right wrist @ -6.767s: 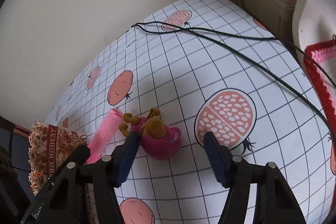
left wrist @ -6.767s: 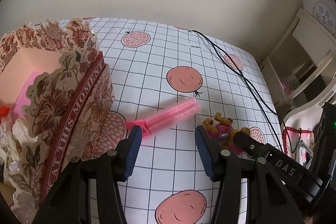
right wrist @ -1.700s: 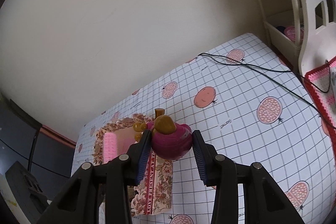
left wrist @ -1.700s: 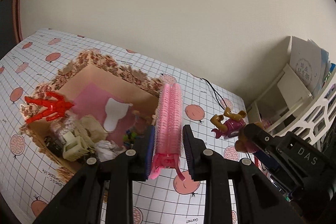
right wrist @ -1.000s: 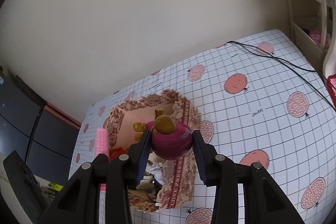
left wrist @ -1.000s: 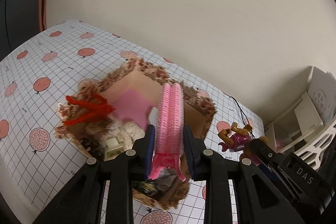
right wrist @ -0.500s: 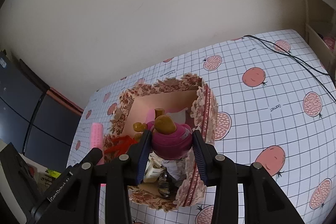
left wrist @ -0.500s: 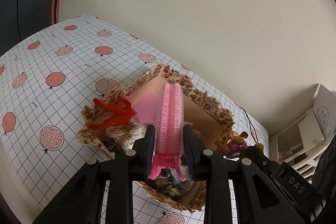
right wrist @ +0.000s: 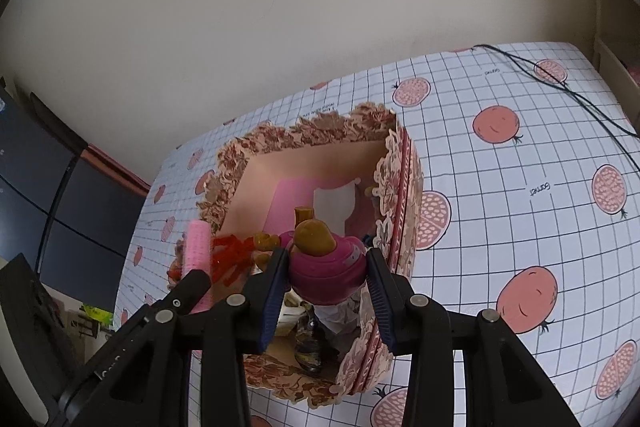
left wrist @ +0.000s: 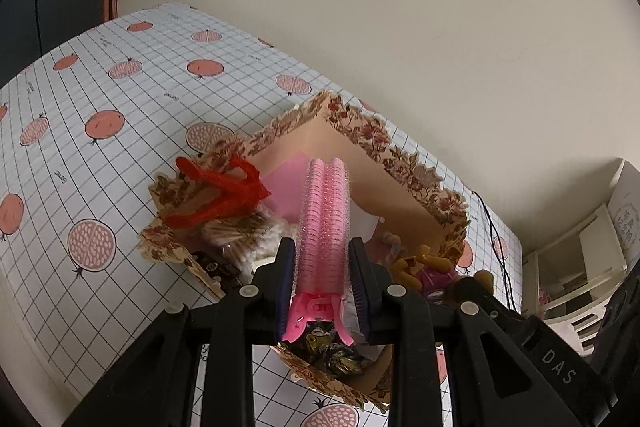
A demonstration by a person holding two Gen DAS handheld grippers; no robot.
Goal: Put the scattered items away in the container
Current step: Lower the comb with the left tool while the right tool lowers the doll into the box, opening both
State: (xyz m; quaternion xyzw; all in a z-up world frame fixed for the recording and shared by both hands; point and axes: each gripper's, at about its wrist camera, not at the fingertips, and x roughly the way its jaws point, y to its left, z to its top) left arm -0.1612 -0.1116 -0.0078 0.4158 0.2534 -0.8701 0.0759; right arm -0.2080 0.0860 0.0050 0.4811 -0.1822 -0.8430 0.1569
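My left gripper (left wrist: 322,261) is shut on a pink hair-roller clip (left wrist: 325,211), which points up and away over the floral paper box (left wrist: 416,167). My right gripper (right wrist: 326,269) is shut on a magenta toy figure with brown limbs (right wrist: 326,267), held above the near part of the same floral box (right wrist: 400,195). Inside the box lie a red pipe-cleaner figure (left wrist: 220,191), pink paper (right wrist: 288,203), a white cut-out (right wrist: 334,203) and several small items. The toy figure (left wrist: 430,269) and right gripper show at right in the left wrist view; the pink clip (right wrist: 198,247) shows at left in the right wrist view.
The box stands on a white grid tablecloth (right wrist: 520,155) printed with pomegranates. A black cable (right wrist: 560,83) runs across its far right. A white shelf unit (left wrist: 580,267) stands to the right, dark furniture (right wrist: 48,195) to the left, a plain wall behind.
Both grippers have sunk and come closer to the box with their loads; the box now looks larger and sits directly under the fingers. Grips are unchanged.
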